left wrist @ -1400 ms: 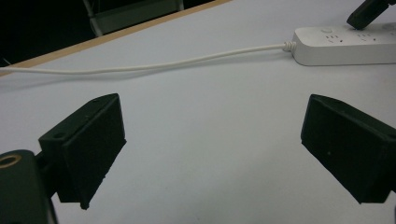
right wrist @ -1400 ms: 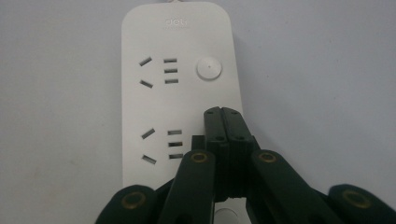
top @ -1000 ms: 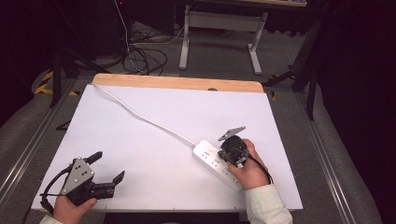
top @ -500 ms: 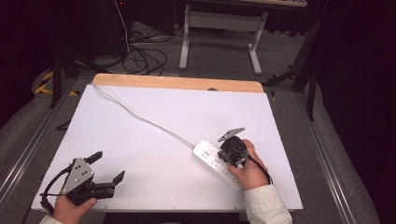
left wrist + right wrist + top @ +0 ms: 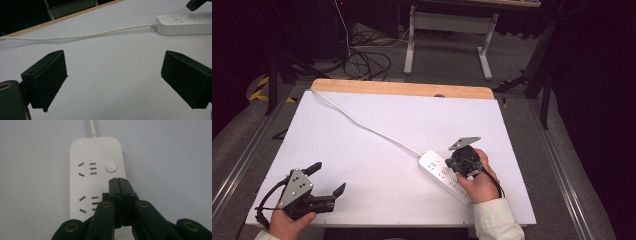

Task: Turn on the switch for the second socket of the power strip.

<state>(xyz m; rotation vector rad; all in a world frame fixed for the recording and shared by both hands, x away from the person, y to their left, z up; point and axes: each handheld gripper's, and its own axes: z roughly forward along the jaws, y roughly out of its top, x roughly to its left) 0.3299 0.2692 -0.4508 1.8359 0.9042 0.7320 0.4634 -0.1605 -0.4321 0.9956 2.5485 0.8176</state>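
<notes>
Hovering right gripper (image 5: 121, 181) closed, over power strip (image 5: 96, 172)

Right gripper (image 5: 121, 180) — jaws pressed together — over white power strip (image 5: 85, 177).

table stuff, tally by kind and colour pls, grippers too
white power strip: 1
white cord: 1
black grippers: 2, left open, right shut
total: 4
</notes>
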